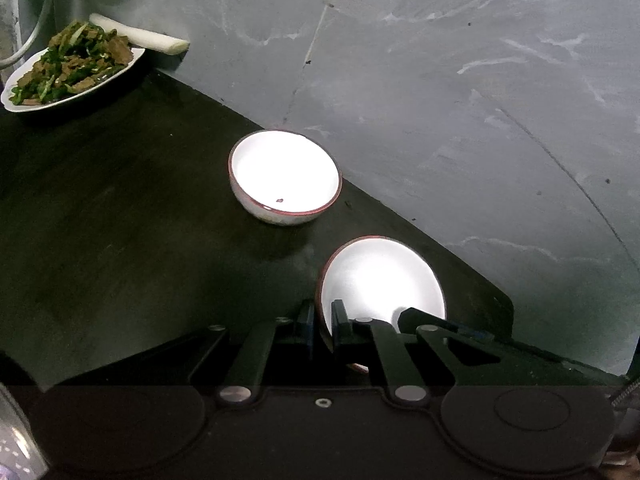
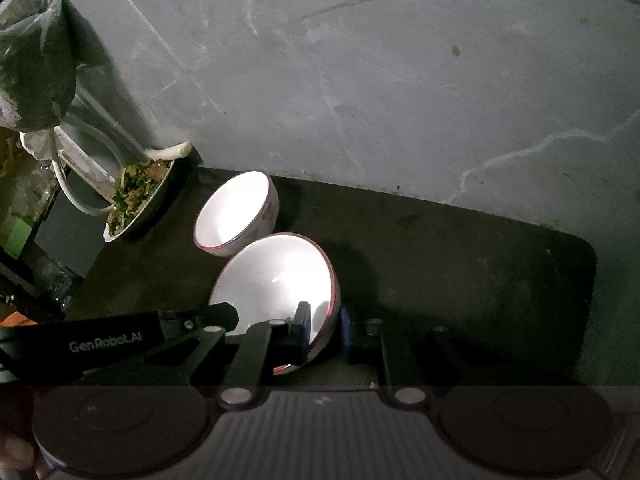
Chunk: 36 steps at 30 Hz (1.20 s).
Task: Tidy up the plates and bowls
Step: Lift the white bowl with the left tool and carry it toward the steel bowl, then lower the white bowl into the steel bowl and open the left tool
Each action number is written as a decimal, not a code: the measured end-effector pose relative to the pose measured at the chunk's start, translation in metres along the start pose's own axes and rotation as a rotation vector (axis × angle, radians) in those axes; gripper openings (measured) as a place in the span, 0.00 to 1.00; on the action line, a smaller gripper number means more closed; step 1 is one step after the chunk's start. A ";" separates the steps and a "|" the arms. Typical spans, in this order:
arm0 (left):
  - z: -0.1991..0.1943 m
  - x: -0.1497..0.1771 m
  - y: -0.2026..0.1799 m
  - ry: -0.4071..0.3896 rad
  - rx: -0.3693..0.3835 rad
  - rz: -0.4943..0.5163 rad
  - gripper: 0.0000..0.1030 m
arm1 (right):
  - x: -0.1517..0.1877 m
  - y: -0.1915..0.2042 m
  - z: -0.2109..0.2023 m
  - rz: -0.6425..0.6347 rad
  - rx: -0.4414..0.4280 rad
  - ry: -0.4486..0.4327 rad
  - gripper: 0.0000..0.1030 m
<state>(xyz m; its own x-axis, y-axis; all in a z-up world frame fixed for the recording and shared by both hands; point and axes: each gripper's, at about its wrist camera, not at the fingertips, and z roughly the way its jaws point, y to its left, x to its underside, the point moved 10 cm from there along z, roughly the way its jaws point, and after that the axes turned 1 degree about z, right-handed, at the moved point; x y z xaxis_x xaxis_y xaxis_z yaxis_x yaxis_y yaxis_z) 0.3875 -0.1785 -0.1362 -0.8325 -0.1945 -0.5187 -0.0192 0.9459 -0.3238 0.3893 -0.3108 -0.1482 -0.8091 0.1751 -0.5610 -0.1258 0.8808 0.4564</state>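
Observation:
Two white bowls with red rims are on a dark table (image 1: 100, 220). The near bowl (image 1: 380, 280) is tilted; my left gripper (image 1: 322, 328) is shut on its left rim. In the right wrist view my right gripper (image 2: 326, 326) is shut on the same bowl's (image 2: 276, 280) right rim, and the left gripper's finger reaches in from the left. The second bowl (image 1: 284, 174) stands upright just beyond, also seen in the right wrist view (image 2: 236, 212). A plate of green vegetables and meat (image 1: 68, 68) sits at the far left corner.
A white leek stalk (image 1: 140, 34) lies behind the food plate. The table's far edge (image 1: 400, 216) runs close behind both bowls above a grey concrete floor (image 1: 460, 80). A plastic-lined bin (image 2: 36, 52) and white hoses (image 2: 80, 184) stand past the table's left end.

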 end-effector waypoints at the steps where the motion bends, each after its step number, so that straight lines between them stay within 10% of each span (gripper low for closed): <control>1: -0.005 0.002 0.001 -0.004 0.004 0.001 0.07 | 0.001 0.002 -0.004 -0.003 0.000 -0.005 0.16; 36: -0.178 0.122 0.068 -0.037 0.072 0.047 0.07 | 0.144 0.124 -0.120 -0.084 -0.018 0.008 0.17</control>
<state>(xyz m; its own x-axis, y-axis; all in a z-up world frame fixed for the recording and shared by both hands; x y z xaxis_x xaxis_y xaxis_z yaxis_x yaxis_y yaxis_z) 0.1855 -0.0913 -0.0808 -0.8108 -0.1612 -0.5628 0.0602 0.9333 -0.3540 0.1879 -0.2297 -0.0896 -0.7995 0.0973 -0.5928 -0.2036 0.8845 0.4198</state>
